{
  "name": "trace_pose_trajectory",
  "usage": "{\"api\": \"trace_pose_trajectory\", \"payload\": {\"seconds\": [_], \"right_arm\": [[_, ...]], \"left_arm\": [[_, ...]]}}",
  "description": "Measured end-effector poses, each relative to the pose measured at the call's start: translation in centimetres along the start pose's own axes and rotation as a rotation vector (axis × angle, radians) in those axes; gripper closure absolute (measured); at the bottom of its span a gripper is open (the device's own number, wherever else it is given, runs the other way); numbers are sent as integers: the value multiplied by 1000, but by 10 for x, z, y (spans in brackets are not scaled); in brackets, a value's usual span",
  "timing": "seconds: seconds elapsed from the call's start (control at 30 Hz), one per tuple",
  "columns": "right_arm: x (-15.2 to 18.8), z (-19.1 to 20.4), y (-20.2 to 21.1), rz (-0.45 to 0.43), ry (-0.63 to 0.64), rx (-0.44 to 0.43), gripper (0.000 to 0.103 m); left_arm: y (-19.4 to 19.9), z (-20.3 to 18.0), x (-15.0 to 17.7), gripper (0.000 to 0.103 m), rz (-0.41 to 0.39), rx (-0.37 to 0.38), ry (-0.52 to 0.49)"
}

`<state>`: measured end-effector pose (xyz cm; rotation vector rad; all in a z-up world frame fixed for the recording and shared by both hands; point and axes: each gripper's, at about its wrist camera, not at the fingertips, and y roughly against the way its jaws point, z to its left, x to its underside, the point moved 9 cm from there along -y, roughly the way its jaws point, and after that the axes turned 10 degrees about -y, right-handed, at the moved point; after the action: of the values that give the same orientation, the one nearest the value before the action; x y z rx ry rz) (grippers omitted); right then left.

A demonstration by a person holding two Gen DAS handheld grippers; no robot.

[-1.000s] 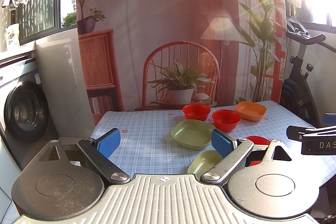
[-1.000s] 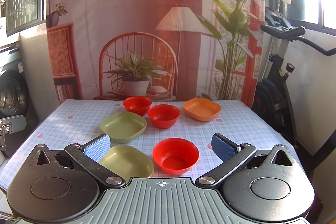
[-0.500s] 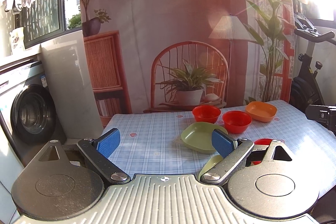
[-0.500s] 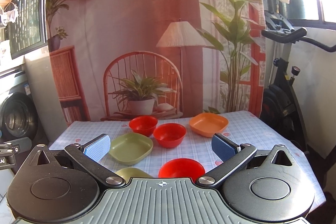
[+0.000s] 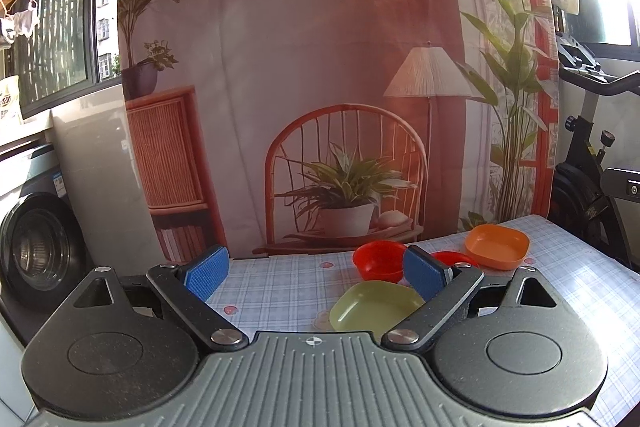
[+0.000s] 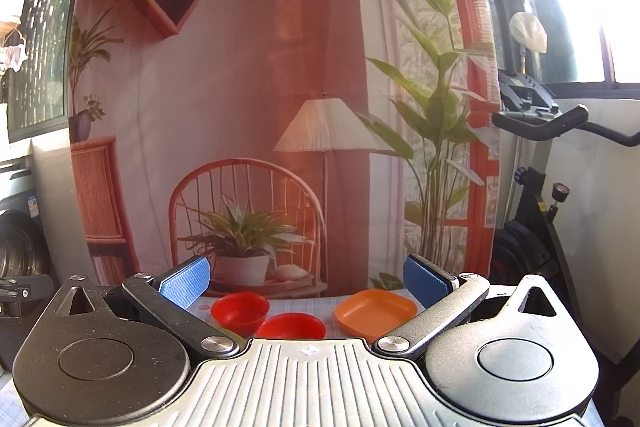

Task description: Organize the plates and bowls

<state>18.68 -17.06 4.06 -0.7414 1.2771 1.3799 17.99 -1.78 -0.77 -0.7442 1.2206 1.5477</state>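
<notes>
Both tongs stand apart and hold nothing, raised over the worktop's [image 5: 280, 291] near edge. The green plate [image 5: 376, 311] lies just ahead and right of the left tongs [image 5: 316, 273] — probably the closer pair. Beyond it sit two red bowls [image 6: 239, 310] and, toward the far right corner, an orange plate [image 6: 374, 310]. The right tongs [image 6: 306, 283] look higher — their body hides the nearer dishes.
</notes>
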Motion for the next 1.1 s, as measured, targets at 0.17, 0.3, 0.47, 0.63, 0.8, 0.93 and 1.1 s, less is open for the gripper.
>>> {"api": "trace_pose_trajectory", "payload": {"seconds": [0.17,0.3,0.47,0.63,0.8,0.93,1.1], "right_arm": [[-3,-5,-30,39,16,-6,0],[-1,-13,-54,96,7,4,0],[7,-25,-79,129,30,-7,0],[20,-36,-105,174,87,-3,1],[32,-45,-123,214,135,-15,2],[50,-54,-135,253,144,-6,6],[78,-67,-145,310,68,-6,17]], "left_arm": [[-30,-14,-5,8,29,36,-7],[-52,-22,-10,8,32,55,28],[-73,-36,-4,8,53,85,65],[-109,-57,8,9,127,124,50],[-136,-66,10,10,148,160,84],[-150,-78,18,11,169,194,112],[-163,-99,44,18,218,257,103]]}}
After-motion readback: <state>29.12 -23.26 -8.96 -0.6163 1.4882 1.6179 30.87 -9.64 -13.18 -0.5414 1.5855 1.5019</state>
